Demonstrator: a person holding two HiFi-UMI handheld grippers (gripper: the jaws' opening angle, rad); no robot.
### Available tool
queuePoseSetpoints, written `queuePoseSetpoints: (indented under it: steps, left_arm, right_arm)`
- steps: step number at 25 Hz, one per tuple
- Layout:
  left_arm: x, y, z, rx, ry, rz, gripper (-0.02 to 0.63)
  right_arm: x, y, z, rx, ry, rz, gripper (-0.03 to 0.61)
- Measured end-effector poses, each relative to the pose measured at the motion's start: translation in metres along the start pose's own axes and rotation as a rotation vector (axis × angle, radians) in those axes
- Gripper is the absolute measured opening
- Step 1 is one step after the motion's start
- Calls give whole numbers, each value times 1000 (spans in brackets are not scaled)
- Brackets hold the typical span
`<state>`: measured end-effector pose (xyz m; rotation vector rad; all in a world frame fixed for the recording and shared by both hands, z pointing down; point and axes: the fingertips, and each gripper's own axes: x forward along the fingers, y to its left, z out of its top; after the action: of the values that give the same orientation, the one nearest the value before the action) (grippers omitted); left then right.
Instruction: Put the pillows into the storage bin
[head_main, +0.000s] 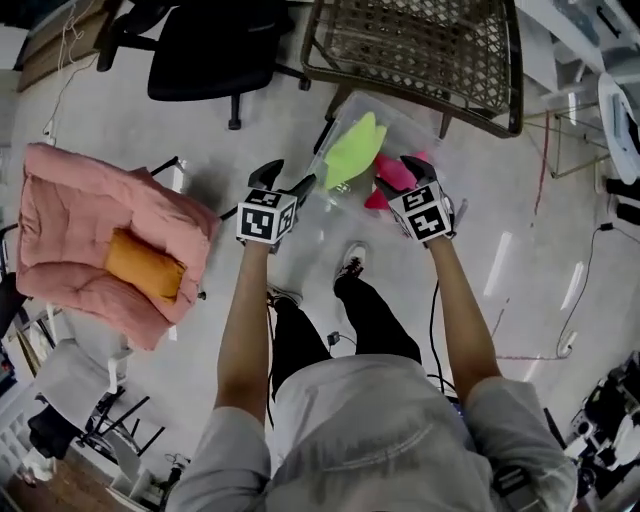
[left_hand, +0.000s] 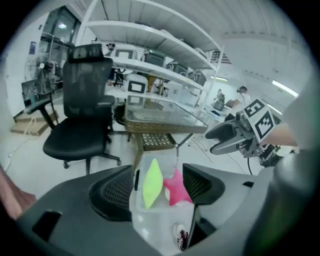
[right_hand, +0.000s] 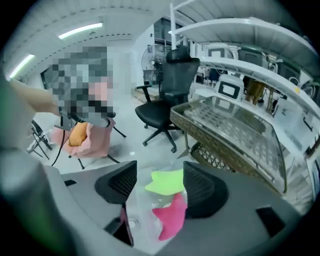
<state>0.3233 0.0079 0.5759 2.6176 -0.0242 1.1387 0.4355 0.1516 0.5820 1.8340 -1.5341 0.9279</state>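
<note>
The clear storage bin stands on the floor just ahead of the person's feet. It already holds a lime-green pillow and a pink, seemingly star-shaped pillow, leaning side by side. An orange pillow lies well apart on the pink padded chair at the left, so the step in hand is likely fetching it.

To do that well, keep the jaws wide on the approach and bite into a thick edge of the orange pillow rather than its slack middle. Lift it clear of the chair's raised sides. Lower it into the gap beside the green pillow; through the clear walls it is hard to say how much room is left, so it may need a press down.

Both forearms are stretched forward. The left gripper and right gripper hang side by side above the bin, tilted downward, marker cubes facing up. Each has its jaws spread wide with nothing between them.
</note>
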Motion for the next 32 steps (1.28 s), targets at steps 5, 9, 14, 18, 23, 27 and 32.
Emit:
queuePoseSetpoints:
  steps: [5,9,14,18,23,27,32]
  left_arm:
    - [-125,77,-2,-95,-123,168,327]
    - [-233,140,-44,-196,-207,331,325]
    - [-341,190,-120,-329,-274,458,322]
    - [-406,224,-189,-419,-287,531,318]
    - [-460,252,-261,-497,-271,573,318]
    - [-486,271,-311,-569,-253,593,318]
    - [-484,288,-370,-744,-246,588,318]
  right_arm:
    - [5,74,110,-177,-78,88,305]
    - [20,165,197,-339,-137,188,305]
    - [26,294,251,-454,-156,315,305]
    - [42,400,273,-538,-133,432,307]
    - [66,516,283,-644,-92,571,318]
    - [86,590,278,-693,-47,670,328]
    - [132,645,256,-722,61,768,337]
